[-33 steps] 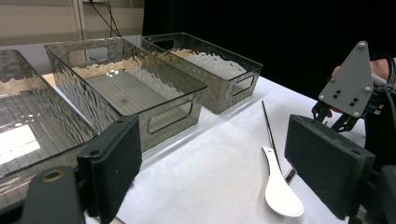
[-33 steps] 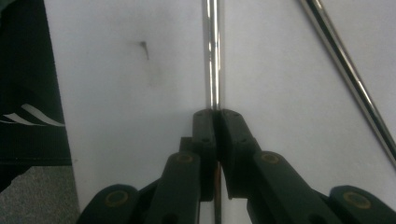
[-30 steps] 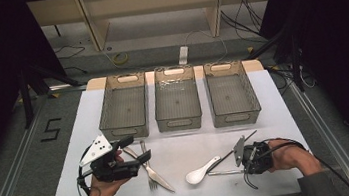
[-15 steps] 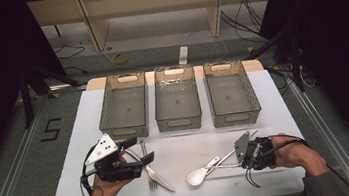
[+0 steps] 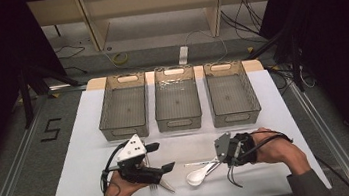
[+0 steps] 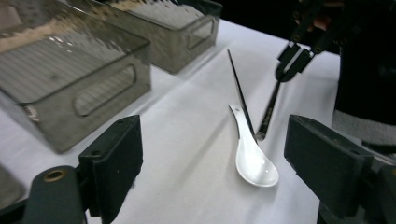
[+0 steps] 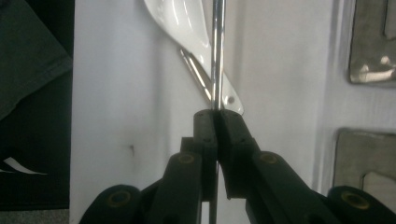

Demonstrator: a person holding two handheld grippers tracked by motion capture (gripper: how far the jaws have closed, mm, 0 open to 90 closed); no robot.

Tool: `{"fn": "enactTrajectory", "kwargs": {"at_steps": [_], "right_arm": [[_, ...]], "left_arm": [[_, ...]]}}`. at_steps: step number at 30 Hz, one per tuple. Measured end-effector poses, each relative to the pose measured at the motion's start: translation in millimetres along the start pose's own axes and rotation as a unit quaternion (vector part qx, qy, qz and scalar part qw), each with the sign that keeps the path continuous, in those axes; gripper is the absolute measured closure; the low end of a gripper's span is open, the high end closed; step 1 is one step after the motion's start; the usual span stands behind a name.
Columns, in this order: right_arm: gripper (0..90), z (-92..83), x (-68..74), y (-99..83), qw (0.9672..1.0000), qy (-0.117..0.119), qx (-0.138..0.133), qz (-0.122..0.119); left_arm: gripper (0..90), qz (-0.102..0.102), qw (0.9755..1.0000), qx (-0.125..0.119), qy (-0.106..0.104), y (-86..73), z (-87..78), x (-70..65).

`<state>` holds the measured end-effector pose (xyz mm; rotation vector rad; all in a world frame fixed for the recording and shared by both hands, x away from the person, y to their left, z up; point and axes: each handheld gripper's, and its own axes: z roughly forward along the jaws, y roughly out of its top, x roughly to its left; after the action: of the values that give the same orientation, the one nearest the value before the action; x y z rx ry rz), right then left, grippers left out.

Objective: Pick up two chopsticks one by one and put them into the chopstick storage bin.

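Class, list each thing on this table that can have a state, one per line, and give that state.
Right gripper: shut on a chopstick.
Left gripper: open, holding nothing.
White spoon: lying on the table, bowl up.
Second chopstick: lying flat beside the spoon.
Fork: lying by the left gripper.
Three bins: empty.

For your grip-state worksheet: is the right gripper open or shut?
Shut: the right gripper has both black jaws pressed together on a thin dark metal chopstick.

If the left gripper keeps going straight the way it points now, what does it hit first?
Probably the white spoon, lying between the open left gripper jaws' lines; depth is hard to judge.
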<state>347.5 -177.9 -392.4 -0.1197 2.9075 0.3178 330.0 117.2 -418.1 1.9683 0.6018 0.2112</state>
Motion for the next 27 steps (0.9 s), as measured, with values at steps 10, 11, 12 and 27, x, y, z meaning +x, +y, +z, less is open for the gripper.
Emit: {"fn": "enactTrajectory", "kwargs": {"at_steps": [10, 11, 12, 27], "right_arm": [[86.5, 4.5, -0.7, 20.8, 0.9997, -0.008, 0.001, -0.021], [86.5, 4.1, 0.0, 22.8, 0.9997, -0.008, 0.003, -0.024], [86.5, 4.1, 0.7, 25.0, 0.9996, -0.01, 0.004, -0.028], [86.5, 7.9, 3.9, 39.0, 0.9988, -0.008, 0.007, -0.048]], "left_arm": [[23.1, 0.042, 0.9955, 0.077, -0.038, 2.4, 32.8, -15.0], [24.0, 0.046, 0.9949, 0.081, -0.037, 2.1, 34.5, -16.1], [25.4, 0.05, 0.9944, 0.085, -0.038, 2.0, 35.7, -17.0], [54.4, 0.092, 0.9879, 0.112, -0.055, -0.1, 42.1, -25.9]]}}
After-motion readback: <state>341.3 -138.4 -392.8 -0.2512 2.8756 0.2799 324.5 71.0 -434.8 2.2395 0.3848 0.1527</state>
